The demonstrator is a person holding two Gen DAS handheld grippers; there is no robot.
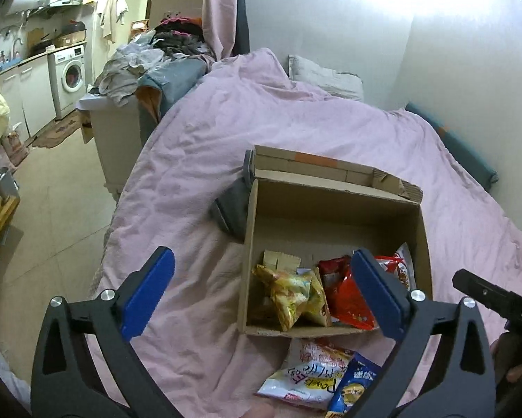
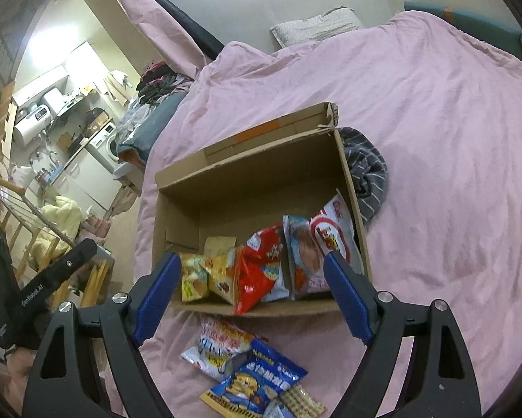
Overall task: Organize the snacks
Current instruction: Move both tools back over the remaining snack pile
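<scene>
Packets come nearest, a white snack bag [image 2: 213, 345] and blue snack bag [image 2: 257, 379] lying loose on the pink bedspread [image 2: 435, 139] before the cardboard box [image 2: 351, 174], likely light, crinkly, best pinched by a sealed edge, left gripper [image 1: 261, 292] and right gripper [image 2: 252, 296] both spread, empty.

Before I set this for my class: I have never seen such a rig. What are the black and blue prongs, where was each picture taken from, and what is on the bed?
No robot here: a person holds a two-finger gripper in each hand, each with a fisheye camera looking along its fingers. One picture is from the left gripper, the other from the right gripper. Both are open and hold nothing. On the pink duvet sits an open cardboard box with snack packets inside, including a red packet and a yellow packet. In front of it lie a blue packet and a white packet, not yet packed.
</scene>
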